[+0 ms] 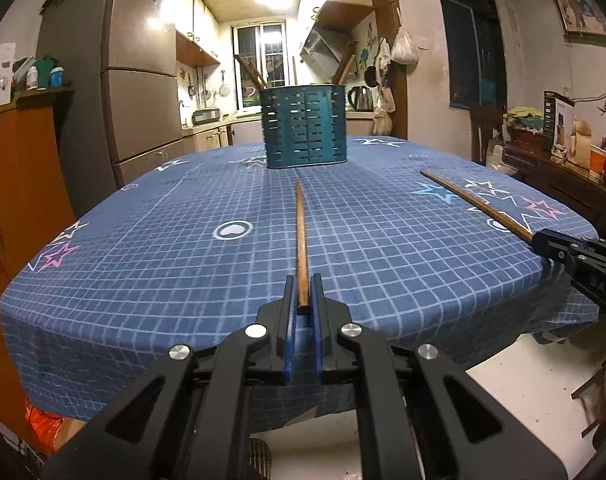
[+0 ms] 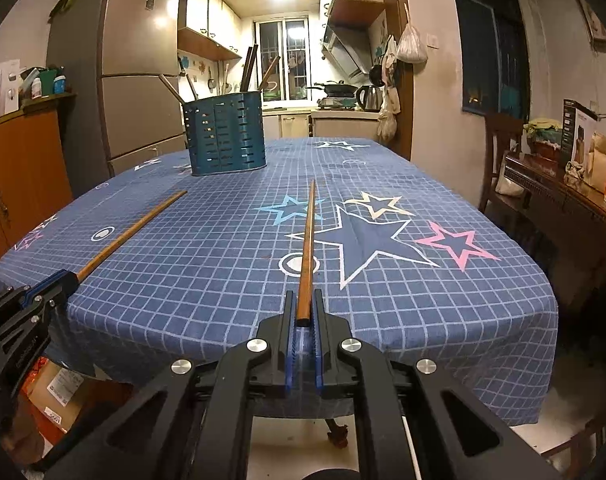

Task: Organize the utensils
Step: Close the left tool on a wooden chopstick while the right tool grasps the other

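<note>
Now, two clean pinches: left gripper (image 1: 302, 294) clamped on the near end of one wooden chopstick (image 1: 301, 240), right gripper (image 2: 304, 312) clamped likewise on the other chopstick (image 2: 307, 248). Both sticks lying along the star-print tablecloth (image 1: 163, 264), tips aimed toward the teal slotted utensil holder (image 1: 306, 126) at the far end, well short of it. Best lifted tail first, kept level until clear of the cloth, then tipped point-down over the holder's open rim, among the handles already standing there. One stick at a time, probably, to avoid crossing. Risk: a long stick pivoting in an end grip, so slow wrists, firm squeeze.
</note>
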